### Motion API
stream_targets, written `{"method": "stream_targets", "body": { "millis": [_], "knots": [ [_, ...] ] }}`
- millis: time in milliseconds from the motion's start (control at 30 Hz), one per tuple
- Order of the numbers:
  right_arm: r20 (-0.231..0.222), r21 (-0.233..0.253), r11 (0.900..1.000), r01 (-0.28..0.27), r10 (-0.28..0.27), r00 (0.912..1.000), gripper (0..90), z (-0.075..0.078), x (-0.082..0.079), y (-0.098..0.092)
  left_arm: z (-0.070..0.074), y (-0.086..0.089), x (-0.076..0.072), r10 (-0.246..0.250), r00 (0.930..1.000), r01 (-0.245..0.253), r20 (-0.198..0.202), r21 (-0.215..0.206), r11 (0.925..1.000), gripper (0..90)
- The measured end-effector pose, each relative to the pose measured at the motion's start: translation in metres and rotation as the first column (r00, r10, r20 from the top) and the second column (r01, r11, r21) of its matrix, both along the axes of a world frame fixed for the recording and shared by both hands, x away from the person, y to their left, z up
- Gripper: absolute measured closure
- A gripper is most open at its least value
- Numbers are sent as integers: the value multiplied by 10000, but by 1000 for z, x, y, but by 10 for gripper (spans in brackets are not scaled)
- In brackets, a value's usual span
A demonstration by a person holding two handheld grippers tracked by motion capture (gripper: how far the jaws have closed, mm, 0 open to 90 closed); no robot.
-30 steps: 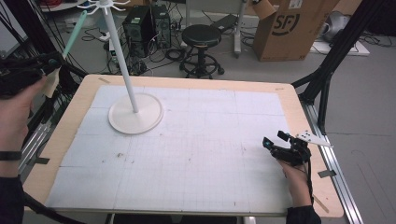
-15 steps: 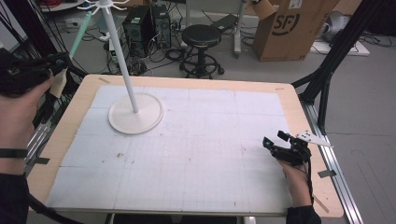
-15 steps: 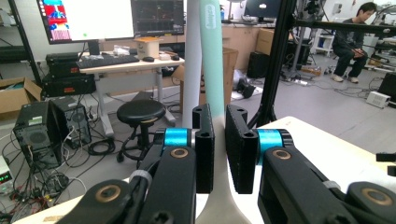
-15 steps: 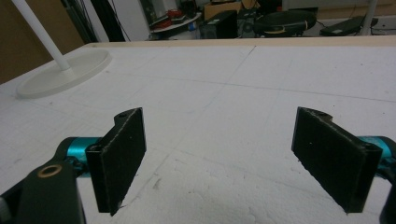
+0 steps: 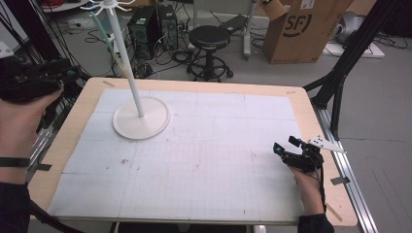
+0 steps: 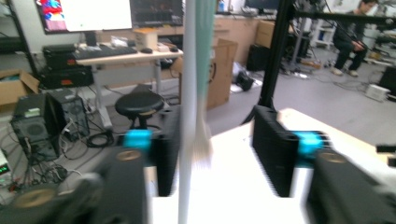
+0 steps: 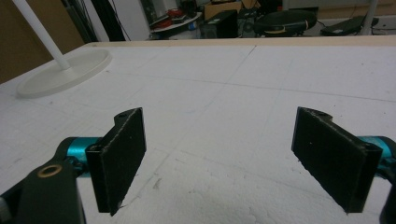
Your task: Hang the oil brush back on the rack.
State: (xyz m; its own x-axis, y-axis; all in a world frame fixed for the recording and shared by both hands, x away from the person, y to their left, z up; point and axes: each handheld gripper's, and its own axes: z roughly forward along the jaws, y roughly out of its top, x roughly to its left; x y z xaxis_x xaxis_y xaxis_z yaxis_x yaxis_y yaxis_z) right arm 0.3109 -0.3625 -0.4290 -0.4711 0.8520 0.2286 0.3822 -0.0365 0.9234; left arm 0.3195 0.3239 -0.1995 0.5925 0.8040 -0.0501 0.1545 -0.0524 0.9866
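A white stand point(image 5: 141, 119) with a round base and a tall pole point(image 6: 187, 93) stands at the table's back left. A pale green, toothbrush-like thing point(image 5: 104, 34) with a whitish end point(image 6: 201, 147) hangs from its top hooks, close beside the pole. My left gripper point(image 5: 65, 73) is held off the table's left edge, pointing at the stand. It is open point(image 6: 215, 140), and the pole and green thing lie farther off between its jaws. At the front right, my right gripper point(image 5: 285, 144) rests low over the white mat, open and empty point(image 7: 219, 154).
A white gridded mat point(image 5: 209, 160) covers the wooden table point(image 5: 311, 121). Behind the table stand a black stool point(image 5: 209, 36), computer towers point(image 5: 150, 24) and a cardboard box point(image 5: 301, 29). Black frame legs point(image 5: 335, 82) rise at the right.
The green thing slanted from the hooks toward my left gripper; now it hangs down beside the pole. The left gripper shifted slightly. The right gripper stayed put.
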Motion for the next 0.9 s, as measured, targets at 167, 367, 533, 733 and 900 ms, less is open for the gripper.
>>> {"method": "stream_targets", "body": {
  "millis": [167, 367, 533, 733, 900],
  "knots": [
    [-23, -62, 10000, 4, -4, 10000, 169, -1, 0, 0, -27, 1, -6, -340, 9993, 345, -160, 319, 9989, 362],
    [-60, -73, 10000, 20, -20, 10000, 169, 0, 0, 1, -76, 0, -10, -899, 9933, 925, -724, 336, 9951, 310],
    [-96, -138, 9999, -12, 10, 10000, 169, -1, 0, 1, -118, 0, -13, -1142, 9870, 1168, -1134, 170, 9930, 293],
    [-192, -238, 9997, -19, 15, 9998, 169, -1, 0, 2, -159, -2, -15, -1198, 9815, 1229, -1495, 121, 9923, 286],
    [-205, -312, 9995, -14, 7, 9998, 169, -2, 0, 2, -179, -7, -17, -1127, 9796, 1226, -1663, 502, 9912, 281]
  ]
}}
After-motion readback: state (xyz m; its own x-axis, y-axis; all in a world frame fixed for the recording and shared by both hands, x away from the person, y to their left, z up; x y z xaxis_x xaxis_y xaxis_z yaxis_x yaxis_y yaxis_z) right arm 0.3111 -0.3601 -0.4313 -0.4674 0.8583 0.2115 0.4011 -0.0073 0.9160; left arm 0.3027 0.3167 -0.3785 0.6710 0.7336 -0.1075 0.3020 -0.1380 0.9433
